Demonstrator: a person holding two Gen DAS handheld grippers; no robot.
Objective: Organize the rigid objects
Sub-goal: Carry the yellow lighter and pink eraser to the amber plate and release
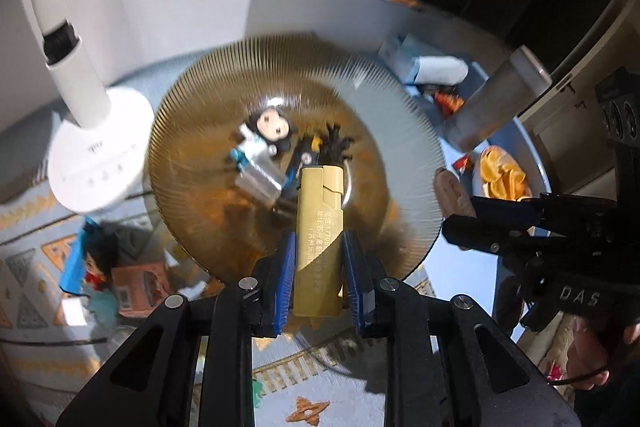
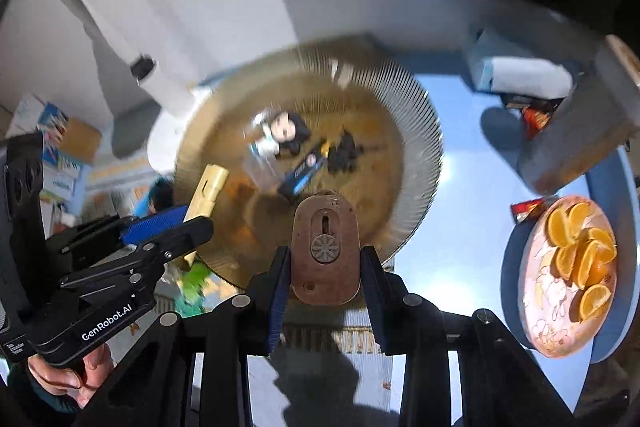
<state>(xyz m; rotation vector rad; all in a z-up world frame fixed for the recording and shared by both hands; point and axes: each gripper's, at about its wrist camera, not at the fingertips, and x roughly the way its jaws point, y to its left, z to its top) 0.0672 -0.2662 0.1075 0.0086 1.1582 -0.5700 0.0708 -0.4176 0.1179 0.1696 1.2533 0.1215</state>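
Amber ribbed glass made up the wide plate [image 1: 192, 131] at the middle of both views, resting on a glass-topped worktop [image 2: 460, 187] over a patterned cloth. Inside the plate lay a small big-headed figurine [image 1: 266, 131], a clear little box [image 1: 260, 183], a dark flat stick [image 2: 304, 171] and a black spiky piece [image 1: 334, 143] — all close together. The left gripper [image 1: 318, 267] had its blue-padded fingers [image 1: 285, 279] clamped on a gold lighter [image 1: 320, 227], which was held above the plate's near side and pointed toward the pile. The right gripper [image 2: 326, 267] had its fingers [image 2: 280, 291] shut on a brown oblong padlock-like block [image 2: 325, 251], poised over the plate's near rim. A white lamp base [image 1: 96, 163] stood beside the plate, and a floral dish of orange wedges [image 2: 576, 267] sat well apart — off to the right.
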